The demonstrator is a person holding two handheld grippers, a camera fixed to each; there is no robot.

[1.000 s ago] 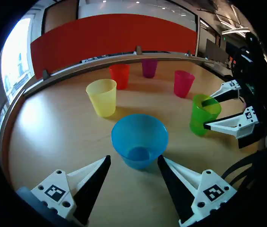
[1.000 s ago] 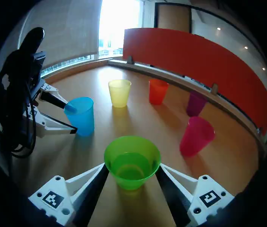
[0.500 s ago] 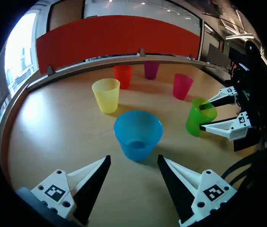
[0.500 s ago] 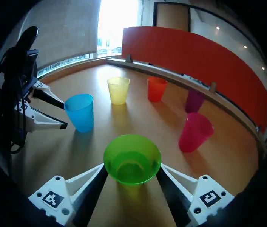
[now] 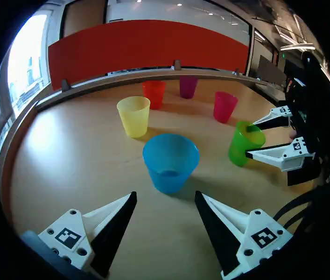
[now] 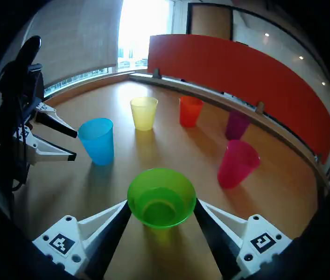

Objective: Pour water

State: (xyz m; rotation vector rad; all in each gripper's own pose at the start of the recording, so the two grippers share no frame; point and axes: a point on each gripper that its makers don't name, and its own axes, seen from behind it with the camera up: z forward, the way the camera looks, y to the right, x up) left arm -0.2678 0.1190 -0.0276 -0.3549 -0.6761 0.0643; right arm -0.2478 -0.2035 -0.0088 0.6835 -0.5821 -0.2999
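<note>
Left gripper (image 5: 165, 193), open, backed off blue cup (image 5: 170, 161) on wooden table (image 5: 71, 154); right gripper (image 6: 162, 202) holds green cup (image 6: 161, 218).

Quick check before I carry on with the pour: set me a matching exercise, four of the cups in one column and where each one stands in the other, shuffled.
Column one:
1. green plastic cup
2. blue plastic cup
3. yellow plastic cup
4. pink plastic cup

Column two:
A. beside the orange plastic cup
B. between the jaws of the right gripper, some liquid inside
C. between the purple plastic cup and the green one
D. standing free on the wooden table, ahead of the open left gripper

Pairs: 1-B, 2-D, 3-A, 4-C.
</note>
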